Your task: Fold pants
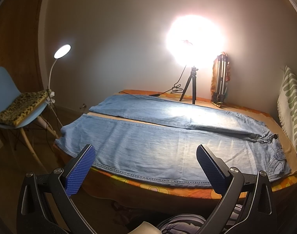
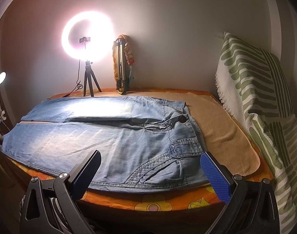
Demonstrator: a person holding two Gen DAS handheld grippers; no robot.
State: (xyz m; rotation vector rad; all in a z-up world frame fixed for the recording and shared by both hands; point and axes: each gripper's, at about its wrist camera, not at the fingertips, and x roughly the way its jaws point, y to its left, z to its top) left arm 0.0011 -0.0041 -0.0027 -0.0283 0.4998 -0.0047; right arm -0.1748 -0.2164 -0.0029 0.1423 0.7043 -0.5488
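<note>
1. The pants point(image 2: 101, 136) lie flat mid-frame on the worktop point(image 2: 158, 204), legs toward the left; no readable writing.
2. Left gripper point(image 1: 146, 154) and right gripper point(image 2: 150, 159) hover at the near edge, fingers spread wide, holding nothing.

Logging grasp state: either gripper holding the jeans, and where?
Nothing held. Left gripper and right gripper are both open, near the jeans' near edge.

We see a dim room lit mainly by a ring light point(image 2: 87, 37), which blows out into white glare in the left wrist view and throws a bright sheen on the jeans point(image 2: 101, 132). A small desk lamp point(image 1: 62, 51) glows at left, and fisheye distortion bends and darkens every edge.
</note>
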